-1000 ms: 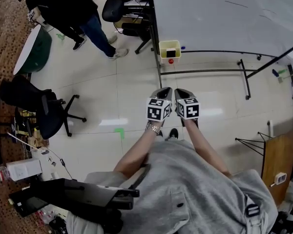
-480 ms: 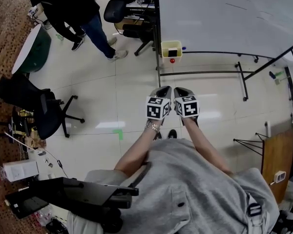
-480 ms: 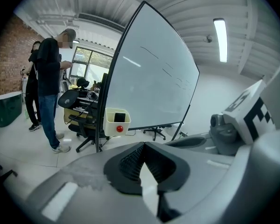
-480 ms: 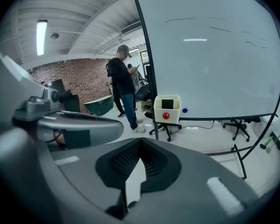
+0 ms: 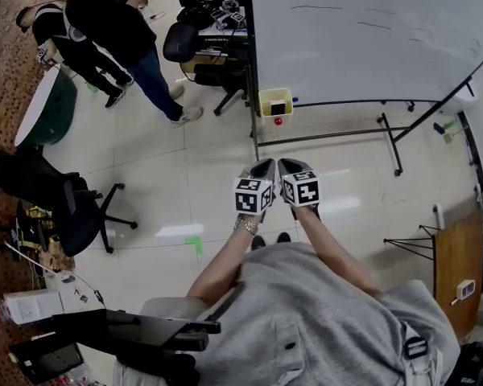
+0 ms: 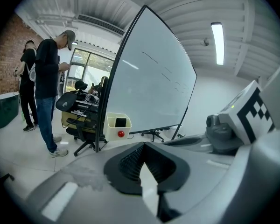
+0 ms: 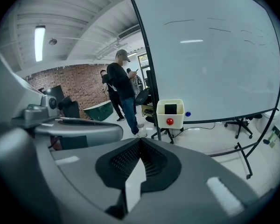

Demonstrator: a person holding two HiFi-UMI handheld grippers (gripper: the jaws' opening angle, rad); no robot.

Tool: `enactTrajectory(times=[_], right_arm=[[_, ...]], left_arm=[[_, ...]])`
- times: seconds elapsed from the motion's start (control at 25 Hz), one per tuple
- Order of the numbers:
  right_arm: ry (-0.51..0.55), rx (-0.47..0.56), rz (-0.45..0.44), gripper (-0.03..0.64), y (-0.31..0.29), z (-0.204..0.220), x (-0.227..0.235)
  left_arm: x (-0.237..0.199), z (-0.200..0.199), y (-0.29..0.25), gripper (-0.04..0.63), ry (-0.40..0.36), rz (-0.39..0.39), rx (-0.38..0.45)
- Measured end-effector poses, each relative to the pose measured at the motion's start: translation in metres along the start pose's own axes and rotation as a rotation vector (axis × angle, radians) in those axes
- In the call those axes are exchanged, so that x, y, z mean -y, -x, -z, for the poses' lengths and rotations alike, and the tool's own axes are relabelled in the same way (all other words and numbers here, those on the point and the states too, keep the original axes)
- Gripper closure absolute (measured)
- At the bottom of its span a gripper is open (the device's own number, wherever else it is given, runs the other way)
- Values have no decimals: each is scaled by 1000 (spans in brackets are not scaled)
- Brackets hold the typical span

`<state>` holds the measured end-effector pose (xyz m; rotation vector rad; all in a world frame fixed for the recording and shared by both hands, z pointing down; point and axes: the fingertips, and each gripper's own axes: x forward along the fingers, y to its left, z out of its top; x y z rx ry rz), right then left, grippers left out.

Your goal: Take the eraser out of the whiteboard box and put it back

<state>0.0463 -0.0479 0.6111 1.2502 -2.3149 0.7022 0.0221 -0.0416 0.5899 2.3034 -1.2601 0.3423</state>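
Observation:
A cream whiteboard box [image 5: 276, 101] hangs at the whiteboard's [image 5: 370, 30] lower left corner, with a red round knob on its front. A black eraser [image 5: 278, 108] stands inside it. The same box [image 6: 117, 125] shows in the left gripper view and the box [image 7: 170, 113] with the eraser [image 7: 171, 108] in the right gripper view, well ahead of both grippers. My left gripper [image 5: 262, 166] and right gripper [image 5: 287, 166] are held side by side over the floor, short of the box. Both are shut with nothing in them; the left gripper [image 6: 144, 147] and right gripper [image 7: 140, 143] show meeting pads.
A person in black [image 5: 113, 30] stands left of the whiteboard, near a desk chair [image 5: 181, 40]. Another black chair [image 5: 60, 203] and a green round table [image 5: 44, 107] are at the left. The whiteboard stand's legs [image 5: 390, 143] cross the floor at the right.
Both grippers have drifted a little forward and up toward the whiteboard, still side by side and shut. The head view has shifted, and the person in black has moved slightly.

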Motion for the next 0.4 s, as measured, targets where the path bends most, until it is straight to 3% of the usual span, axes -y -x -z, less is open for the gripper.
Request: enactTrajectory(times=[0.4], right_arm=[[30,17,-7,614,-5,-9,-13]], left_arm=[[-7,-14,-1,591,0,17,38]])
